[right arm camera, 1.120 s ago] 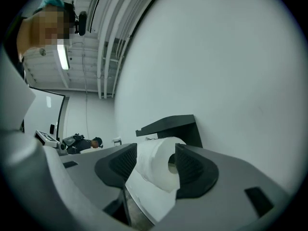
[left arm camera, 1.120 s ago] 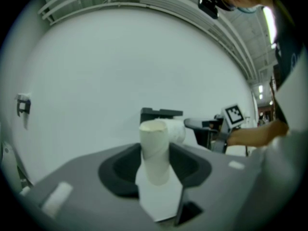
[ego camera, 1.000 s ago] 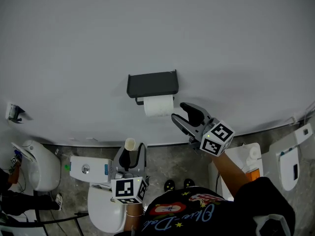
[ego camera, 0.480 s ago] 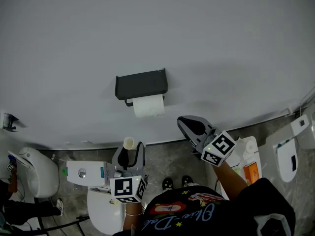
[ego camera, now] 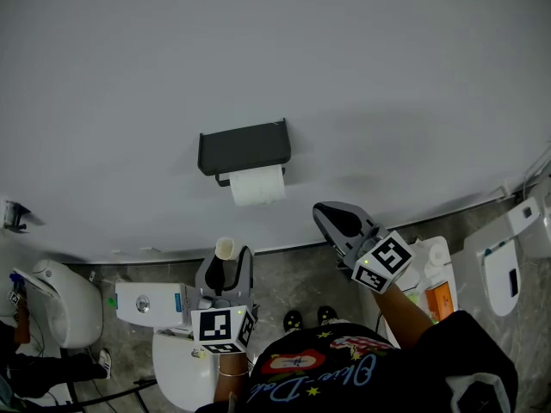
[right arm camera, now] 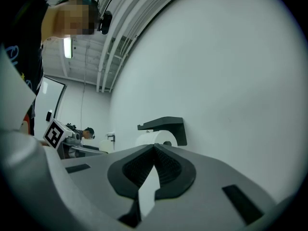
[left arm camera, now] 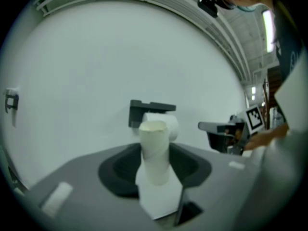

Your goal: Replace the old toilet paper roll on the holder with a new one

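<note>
**Head view: right hand-held gripper now clenched and drawn off the roll**

A second ago the right hand-held gripper (ego camera: 320, 209) stood with jaws wide apart just beside the toilet paper roll (ego camera: 256, 186). It has since pulled back to the lower right of the roll and now stands apart from it. The right gripper view shows its jaws pressed together with nothing between them.

The roll is full and white. It hangs under the shelf of the dark holder (ego camera: 244, 147) on the wall (ego camera: 387, 76), its loose end hanging at the front.

The left hand-held gripper (ego camera: 225, 265) has not shifted. It grasps a bare cardboard tube (left arm camera: 155, 150) upright, low and well clear of the holder.

Judgement: the fresh roll looks seated and released, so the swap appears done. Only disposal of the tube seems outstanding.
</note>
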Motion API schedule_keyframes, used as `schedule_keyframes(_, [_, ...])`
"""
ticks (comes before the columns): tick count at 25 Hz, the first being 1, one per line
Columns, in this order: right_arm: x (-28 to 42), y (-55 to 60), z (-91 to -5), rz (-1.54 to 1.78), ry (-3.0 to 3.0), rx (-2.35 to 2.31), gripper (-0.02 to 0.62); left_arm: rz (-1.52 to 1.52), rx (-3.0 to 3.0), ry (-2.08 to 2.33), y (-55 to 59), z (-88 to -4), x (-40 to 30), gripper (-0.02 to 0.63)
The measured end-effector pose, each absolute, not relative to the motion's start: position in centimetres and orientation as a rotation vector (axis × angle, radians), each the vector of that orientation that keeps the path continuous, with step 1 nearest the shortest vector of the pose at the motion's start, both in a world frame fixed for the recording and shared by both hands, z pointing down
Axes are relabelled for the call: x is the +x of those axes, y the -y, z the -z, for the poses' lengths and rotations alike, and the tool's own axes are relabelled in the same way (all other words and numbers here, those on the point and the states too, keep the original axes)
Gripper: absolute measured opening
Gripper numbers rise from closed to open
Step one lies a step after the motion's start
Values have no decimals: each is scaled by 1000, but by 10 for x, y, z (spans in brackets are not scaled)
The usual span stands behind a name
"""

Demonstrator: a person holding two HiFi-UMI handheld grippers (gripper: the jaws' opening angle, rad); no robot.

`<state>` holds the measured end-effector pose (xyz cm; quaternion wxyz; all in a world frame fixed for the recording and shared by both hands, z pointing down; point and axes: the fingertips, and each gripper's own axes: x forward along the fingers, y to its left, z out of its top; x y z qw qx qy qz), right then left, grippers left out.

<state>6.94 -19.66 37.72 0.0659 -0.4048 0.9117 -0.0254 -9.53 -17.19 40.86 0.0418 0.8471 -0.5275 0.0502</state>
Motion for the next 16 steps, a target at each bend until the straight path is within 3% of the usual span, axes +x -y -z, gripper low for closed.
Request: schedule_keyframes(16, [62,202,-379,77,-2799,-1202,13,-141,2604,1601,183,-408,-94,179])
